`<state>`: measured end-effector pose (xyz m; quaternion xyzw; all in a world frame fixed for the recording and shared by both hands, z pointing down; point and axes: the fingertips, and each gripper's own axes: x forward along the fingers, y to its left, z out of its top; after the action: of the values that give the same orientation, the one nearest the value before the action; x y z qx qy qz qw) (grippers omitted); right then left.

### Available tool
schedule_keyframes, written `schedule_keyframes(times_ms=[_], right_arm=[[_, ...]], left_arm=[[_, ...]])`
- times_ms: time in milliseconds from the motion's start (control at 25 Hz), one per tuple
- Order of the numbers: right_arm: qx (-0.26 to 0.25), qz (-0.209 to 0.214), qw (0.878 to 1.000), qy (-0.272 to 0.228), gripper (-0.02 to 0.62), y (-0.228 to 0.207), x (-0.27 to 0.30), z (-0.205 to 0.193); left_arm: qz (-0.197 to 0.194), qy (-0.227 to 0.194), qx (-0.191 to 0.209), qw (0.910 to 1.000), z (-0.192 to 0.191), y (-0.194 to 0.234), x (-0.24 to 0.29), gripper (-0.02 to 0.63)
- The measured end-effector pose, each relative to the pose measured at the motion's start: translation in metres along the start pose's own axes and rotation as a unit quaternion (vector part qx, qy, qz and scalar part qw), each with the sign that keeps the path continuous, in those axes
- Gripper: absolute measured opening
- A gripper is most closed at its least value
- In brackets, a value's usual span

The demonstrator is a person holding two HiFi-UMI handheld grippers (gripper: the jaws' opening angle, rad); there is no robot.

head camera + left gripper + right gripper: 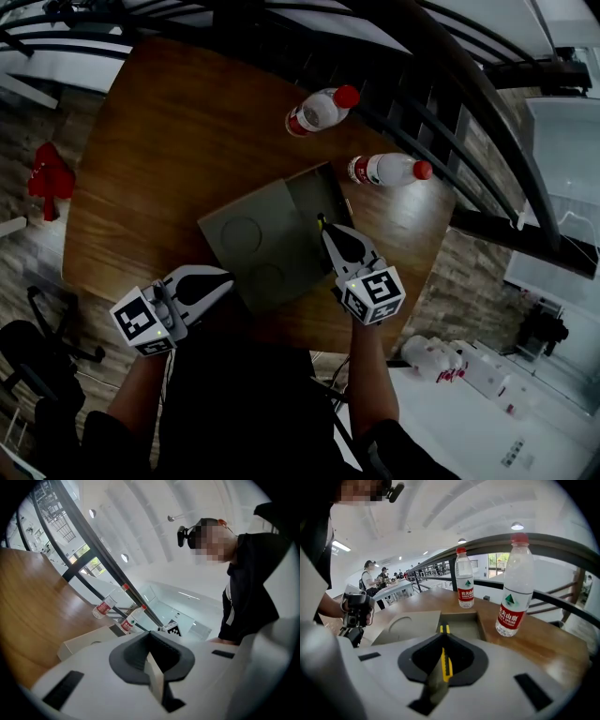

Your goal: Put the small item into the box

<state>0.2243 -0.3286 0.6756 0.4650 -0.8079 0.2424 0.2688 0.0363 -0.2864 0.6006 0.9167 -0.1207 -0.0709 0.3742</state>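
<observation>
A grey-green box (pixel 246 234) lies on the wooden table with its lid folded out to the left and its compartment (pixel 317 192) open. My right gripper (pixel 324 226) is shut on a slim yellow and black item (pixel 320 221), whose tip reaches over the compartment's near edge. In the right gripper view the yellow item (pixel 446 660) sticks out between the shut jaws, pointing at the box (pixel 461 624). My left gripper (pixel 225 279) hangs shut at the table's front edge, left of the box, holding nothing I can see. The left gripper view shows the box (pixel 82 644) beyond the gripper (pixel 151 637).
Two clear water bottles with red caps stand past the box: one (pixel 319 110) at the back, one (pixel 389 169) to the right, close to the compartment. A dark railing (pixel 450 112) runs behind the table (pixel 159 141). A red object (pixel 49 178) lies on the floor, left.
</observation>
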Motion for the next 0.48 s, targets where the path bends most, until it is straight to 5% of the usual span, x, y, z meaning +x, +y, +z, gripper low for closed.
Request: schedule_keyframes(times_ms=[480], right_arm=[[-0.036,-0.024,0.995,0.085,0.041,-0.003,0.032,-0.025]], left_arm=[[-0.011,-0.044,-0.021,0.9987,0.015,-0.001,-0.008,0.015]])
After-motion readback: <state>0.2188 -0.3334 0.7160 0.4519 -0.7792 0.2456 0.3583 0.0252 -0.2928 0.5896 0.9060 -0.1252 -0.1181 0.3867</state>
